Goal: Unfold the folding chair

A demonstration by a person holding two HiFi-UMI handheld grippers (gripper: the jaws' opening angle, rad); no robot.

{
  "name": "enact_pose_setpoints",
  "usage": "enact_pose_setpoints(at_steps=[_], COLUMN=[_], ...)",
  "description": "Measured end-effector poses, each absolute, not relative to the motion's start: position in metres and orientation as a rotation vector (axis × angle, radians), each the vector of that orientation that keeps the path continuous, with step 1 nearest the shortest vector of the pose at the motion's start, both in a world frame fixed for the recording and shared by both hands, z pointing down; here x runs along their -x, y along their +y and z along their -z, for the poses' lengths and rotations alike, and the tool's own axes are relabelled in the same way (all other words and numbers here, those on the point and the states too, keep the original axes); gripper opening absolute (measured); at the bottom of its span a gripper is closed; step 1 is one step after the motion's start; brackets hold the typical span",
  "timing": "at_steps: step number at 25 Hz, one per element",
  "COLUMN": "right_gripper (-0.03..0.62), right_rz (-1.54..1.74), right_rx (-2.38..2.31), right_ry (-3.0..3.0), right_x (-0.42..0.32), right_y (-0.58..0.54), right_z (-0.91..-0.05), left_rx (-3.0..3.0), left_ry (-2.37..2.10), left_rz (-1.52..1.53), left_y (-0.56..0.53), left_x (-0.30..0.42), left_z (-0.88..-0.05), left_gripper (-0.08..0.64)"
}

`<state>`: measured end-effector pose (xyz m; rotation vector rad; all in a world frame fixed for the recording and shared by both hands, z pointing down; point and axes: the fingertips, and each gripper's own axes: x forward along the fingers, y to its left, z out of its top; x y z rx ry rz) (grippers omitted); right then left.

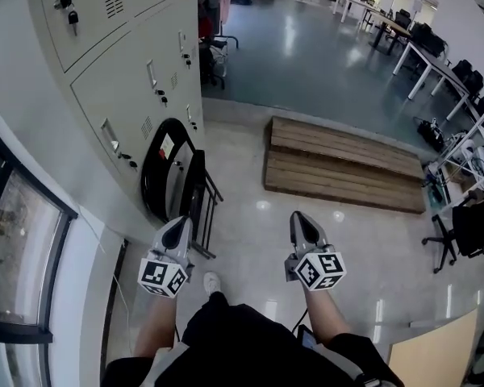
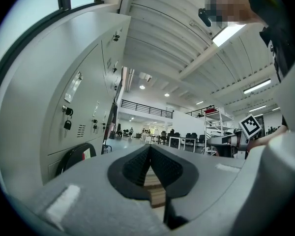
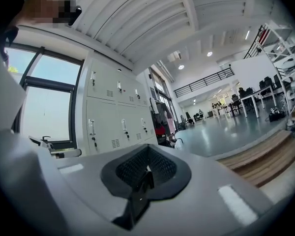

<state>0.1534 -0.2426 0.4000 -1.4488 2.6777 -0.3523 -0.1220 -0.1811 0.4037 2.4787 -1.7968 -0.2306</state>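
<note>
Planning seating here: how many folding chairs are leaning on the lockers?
1. A black folding chair, folded, leans against the grey lockers at the left, just ahead of the left gripper. Another lying flat behind it could be hidden.

Pale glossy floor (image 1: 250,216) is carrying everything. Wood platform (image 1: 339,164) is lying flat on it mid-room. Folded chair (image 1: 177,180) is standing on it at left, leaning vs. lockers (image 1: 121,79), also sitting on it. Office chair (image 1: 460,232) is standing at right edge. Shoe (image 1: 212,282) is resting nr. folded chair.
</note>
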Motion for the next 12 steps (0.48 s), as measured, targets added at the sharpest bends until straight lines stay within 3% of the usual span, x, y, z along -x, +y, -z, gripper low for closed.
enact_pose_setpoints(at_steps=[12], right_gripper=[0.005], right_rz=[0.354], right_rx=[1.311], right_ry=[2.834], right_x=[-0.055], right_y=[-0.336], right_z=[-0.403], left_rx=[-2.419], left_ry=[-1.789], left_rz=[0.291], left_y=[-0.273], left_x=[0.183], left_z=[-0.421], left_gripper=[0.003])
